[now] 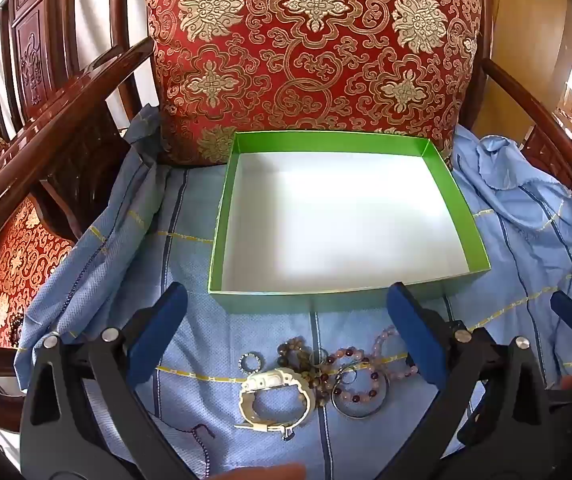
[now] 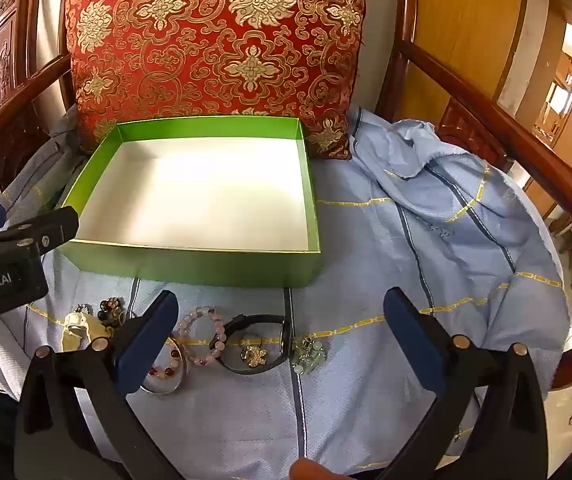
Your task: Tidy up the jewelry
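Both my left claw and right claw gape fully, empty; tangled beaded bracelets may lift together, missing the green cardboard box.

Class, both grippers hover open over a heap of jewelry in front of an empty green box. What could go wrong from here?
1. The white watch, bead bracelets and metal bangle overlap, so lifting one may drag the others.
2. The blue cloth is wrinkled; a gripper could pinch it along with a piece.
3. The gold brooch lies inside the black watch strap and may be hard to pick out cleanly.
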Demonstrator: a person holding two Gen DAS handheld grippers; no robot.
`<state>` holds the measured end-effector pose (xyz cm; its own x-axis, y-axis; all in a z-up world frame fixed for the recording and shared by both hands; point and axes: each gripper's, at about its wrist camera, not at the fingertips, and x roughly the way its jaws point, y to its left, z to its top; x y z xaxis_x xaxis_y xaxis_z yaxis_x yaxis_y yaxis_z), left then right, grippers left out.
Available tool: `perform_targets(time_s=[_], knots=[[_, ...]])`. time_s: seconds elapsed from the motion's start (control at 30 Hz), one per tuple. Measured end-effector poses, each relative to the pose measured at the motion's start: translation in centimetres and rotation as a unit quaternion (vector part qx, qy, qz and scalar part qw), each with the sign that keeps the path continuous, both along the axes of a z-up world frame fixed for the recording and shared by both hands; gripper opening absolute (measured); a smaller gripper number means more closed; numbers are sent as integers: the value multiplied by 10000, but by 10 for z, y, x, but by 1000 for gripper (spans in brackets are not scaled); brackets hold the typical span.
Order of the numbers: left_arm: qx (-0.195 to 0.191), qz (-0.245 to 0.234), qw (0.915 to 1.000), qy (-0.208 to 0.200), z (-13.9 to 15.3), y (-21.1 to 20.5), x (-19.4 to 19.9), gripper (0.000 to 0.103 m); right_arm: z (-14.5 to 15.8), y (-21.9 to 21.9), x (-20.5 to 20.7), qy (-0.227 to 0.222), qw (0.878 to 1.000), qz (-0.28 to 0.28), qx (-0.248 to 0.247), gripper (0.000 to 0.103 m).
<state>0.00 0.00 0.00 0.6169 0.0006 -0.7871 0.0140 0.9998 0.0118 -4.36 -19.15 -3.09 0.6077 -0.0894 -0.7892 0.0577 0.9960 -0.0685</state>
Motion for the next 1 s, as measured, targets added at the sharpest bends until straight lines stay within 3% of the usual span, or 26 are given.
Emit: perform_targets(time_s=[1.0], knots=[[35, -4, 10000, 30, 0, -1, 0, 99, 0, 4, -1, 34, 10000, 23, 20, 101]])
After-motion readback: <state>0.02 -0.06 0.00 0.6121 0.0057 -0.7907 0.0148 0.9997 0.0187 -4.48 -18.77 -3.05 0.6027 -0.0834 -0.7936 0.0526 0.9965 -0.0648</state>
